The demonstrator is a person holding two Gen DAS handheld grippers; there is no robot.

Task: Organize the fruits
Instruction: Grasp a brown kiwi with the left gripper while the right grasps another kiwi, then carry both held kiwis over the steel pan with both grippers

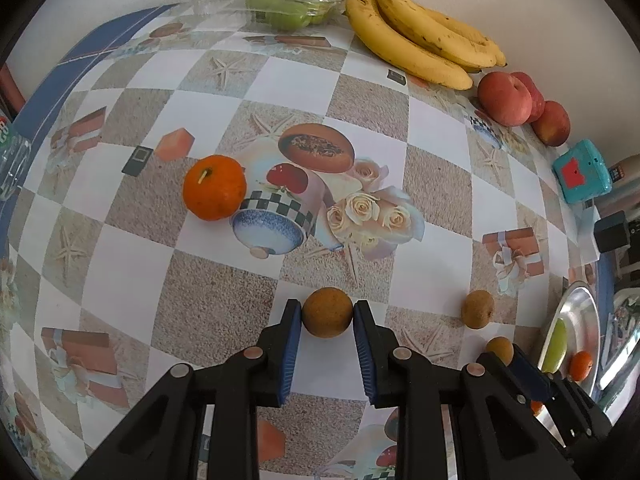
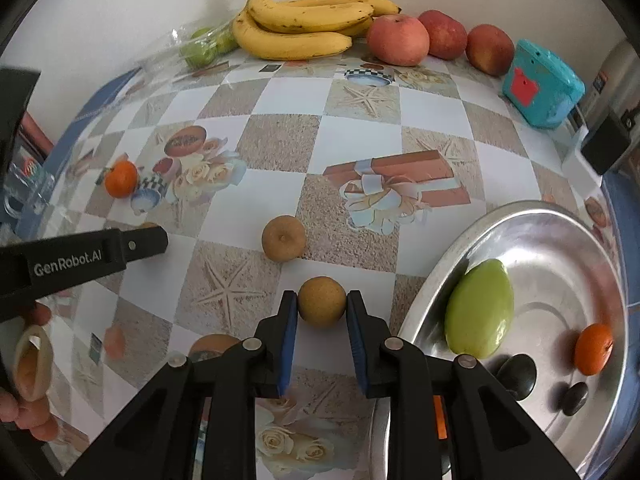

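My left gripper (image 1: 327, 316) is shut on a small round brown fruit (image 1: 327, 300) that rests on the patterned tablecloth. My right gripper (image 2: 322, 312) is shut on a second brown fruit (image 2: 322, 298), just left of a metal tray (image 2: 520, 216). The tray holds a green mango (image 2: 480, 308) and a small orange (image 2: 594, 349). A third brown fruit (image 2: 284, 237) lies loose between the two grippers. A bigger orange (image 1: 215, 187) sits further back on the left. The left wrist view shows the right gripper (image 1: 505, 360) at lower right.
Bananas (image 2: 300, 20), red apples (image 2: 398, 40) and bagged green fruit (image 2: 202, 50) line the back wall. A teal box (image 2: 542, 84) stands at back right. Two dark stones (image 2: 516, 376) lie in the tray. A hand (image 2: 32, 360) shows at lower left.
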